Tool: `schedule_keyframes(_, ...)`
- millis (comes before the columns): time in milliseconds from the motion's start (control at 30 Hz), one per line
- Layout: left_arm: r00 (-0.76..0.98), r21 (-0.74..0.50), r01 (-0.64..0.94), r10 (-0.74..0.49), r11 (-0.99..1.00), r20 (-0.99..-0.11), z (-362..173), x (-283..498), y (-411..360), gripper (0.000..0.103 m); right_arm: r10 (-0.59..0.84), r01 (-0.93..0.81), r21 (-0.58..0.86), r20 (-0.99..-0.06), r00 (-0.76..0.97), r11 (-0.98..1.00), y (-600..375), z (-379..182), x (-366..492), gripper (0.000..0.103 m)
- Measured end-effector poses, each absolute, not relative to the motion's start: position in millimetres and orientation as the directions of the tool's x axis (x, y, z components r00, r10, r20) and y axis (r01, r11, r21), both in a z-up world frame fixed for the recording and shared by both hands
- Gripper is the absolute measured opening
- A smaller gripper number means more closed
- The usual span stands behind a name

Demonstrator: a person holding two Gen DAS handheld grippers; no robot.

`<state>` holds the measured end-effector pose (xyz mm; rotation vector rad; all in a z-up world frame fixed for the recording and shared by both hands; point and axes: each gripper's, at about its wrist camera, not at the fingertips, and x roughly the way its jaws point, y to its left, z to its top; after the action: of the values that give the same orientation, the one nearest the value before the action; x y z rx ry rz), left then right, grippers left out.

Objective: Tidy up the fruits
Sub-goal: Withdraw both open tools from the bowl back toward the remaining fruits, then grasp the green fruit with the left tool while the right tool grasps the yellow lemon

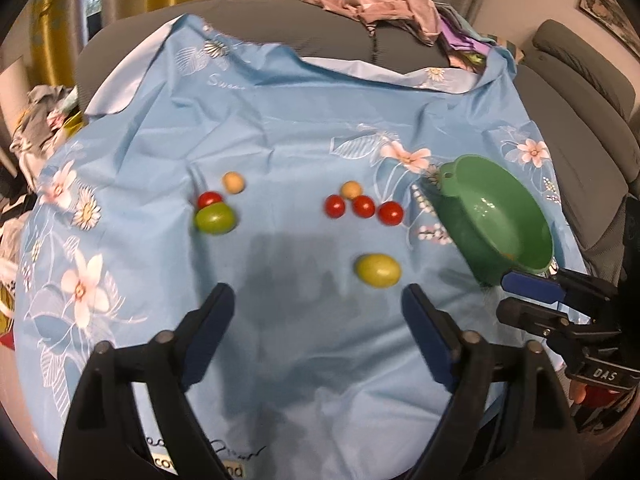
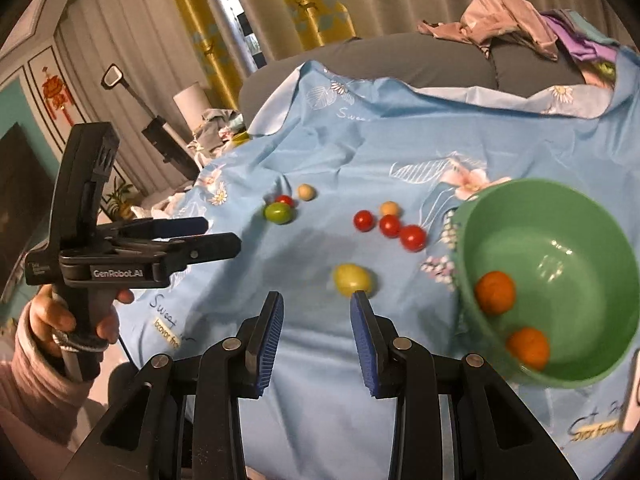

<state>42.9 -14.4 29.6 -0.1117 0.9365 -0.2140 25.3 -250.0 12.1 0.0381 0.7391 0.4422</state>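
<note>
Small fruits lie on a blue floral cloth (image 1: 280, 140): three red ones in a row (image 1: 363, 206), a tan one behind them (image 1: 351, 189), a yellow-green one (image 1: 378, 270) in front. At left, a green fruit (image 1: 214, 218), a red one (image 1: 209, 199) and a tan one (image 1: 233, 182) cluster. A green bowl (image 2: 592, 240) at right holds two orange fruits (image 2: 495, 292). My left gripper (image 1: 318, 304) is open and empty above the cloth. My right gripper (image 2: 317, 308) is open and empty, just short of the yellow-green fruit (image 2: 353, 279).
The cloth covers a grey sofa (image 1: 580, 128). Crumpled clothes (image 1: 392, 0) lie at the back, more clothes (image 1: 40, 108) at far left. Curtains (image 2: 312, 4) hang behind. The right gripper also shows in the left wrist view (image 1: 532, 296), beside the bowl (image 1: 460, 216).
</note>
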Motion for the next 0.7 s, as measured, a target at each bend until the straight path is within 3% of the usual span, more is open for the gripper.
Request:
schedule_keyframes(367, 0.570, -0.152, 0.050, -0.153, 0.987, -0.807, 11, 28, 15, 0.093, 0.338, -0.321, 0.162, -0.701, 0.628, 0.933, -250, -12, 39, 0.035)
schedule_keyframes(700, 0.577, -0.199, 0.071, -0.203, 0.977, -0.791, -2, 44, 29, 0.091, 0.314, -0.325, 0.137, -0.746, 0.587, 0.936, -236, -33, 70, 0.035)
